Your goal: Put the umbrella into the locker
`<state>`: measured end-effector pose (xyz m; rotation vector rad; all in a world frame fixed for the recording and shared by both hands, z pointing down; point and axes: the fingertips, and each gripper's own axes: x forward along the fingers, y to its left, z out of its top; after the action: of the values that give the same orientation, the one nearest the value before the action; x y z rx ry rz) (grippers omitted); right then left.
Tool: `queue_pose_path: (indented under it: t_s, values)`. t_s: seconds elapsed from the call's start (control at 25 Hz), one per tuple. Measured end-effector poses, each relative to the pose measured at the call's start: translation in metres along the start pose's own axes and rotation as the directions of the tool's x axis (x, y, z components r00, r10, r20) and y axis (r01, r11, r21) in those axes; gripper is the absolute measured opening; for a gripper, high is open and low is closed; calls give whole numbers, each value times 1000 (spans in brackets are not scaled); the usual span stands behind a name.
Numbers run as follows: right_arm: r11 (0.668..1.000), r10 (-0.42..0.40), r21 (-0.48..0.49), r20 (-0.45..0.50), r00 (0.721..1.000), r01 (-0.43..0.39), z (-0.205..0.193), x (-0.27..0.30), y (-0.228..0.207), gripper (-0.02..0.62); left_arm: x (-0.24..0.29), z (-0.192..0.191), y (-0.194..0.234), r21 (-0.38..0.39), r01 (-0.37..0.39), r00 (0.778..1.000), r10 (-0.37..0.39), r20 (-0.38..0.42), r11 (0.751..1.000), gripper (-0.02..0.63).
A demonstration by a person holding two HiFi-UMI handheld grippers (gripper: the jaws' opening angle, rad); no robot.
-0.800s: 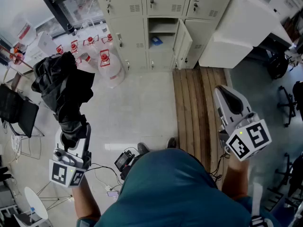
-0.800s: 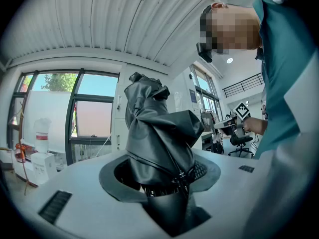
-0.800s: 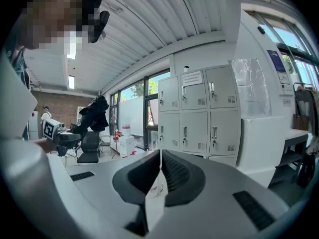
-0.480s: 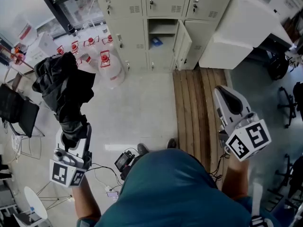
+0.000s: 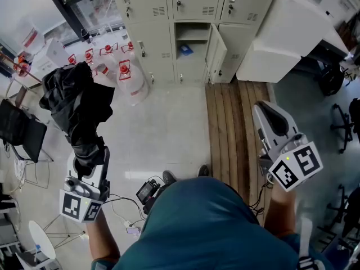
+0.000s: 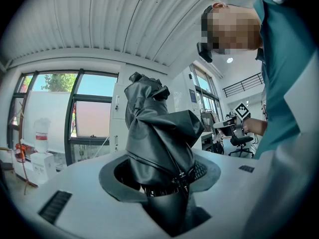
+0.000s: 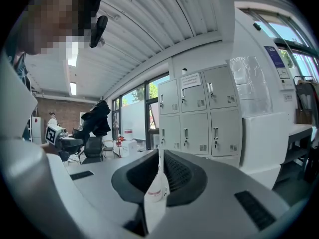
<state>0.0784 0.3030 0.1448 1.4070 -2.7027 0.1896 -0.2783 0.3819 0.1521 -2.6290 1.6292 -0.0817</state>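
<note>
Left gripper (image 5: 88, 149) is gripping a black umbrella (image 5: 76, 100) — the locker (image 5: 193, 54) is standing open ahead.
Left fingers (image 6: 70, 198) are clamping the umbrella's near end; the right gripper (image 5: 270, 117) is hanging empty — fingers (image 7: 75, 193) pressing together.

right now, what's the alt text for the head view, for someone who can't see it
Seen from above, a person's left gripper holds a bundled black umbrella over a pale floor, while the right gripper is shut and empty. Ahead, one locker in a grey row stands open.
</note>
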Motion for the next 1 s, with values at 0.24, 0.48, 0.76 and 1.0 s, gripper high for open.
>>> queue_pose_path:
  t_s: [0.24,0.48,0.76,1.0]
  values:
    - [1000,5,25,28,1000,-5,1,-3,-16,48,10,0,-10,-5,-2,1000,2,4,1000,232]
    - [999,13,32,30,999,-14,0,-1,-35,48,22,1,-20,-14,-14,1000,13,-1,1000,232]
    - [998,42,48,27,999,-43,-16,2,-80,48,55,-4,-47,-29,-34,999,34,5,999,232]
    - [996,65,58,41,997,-67,-22,-5,-120,49,82,-5,-78,-24,-52,999,52,-3,998,232]
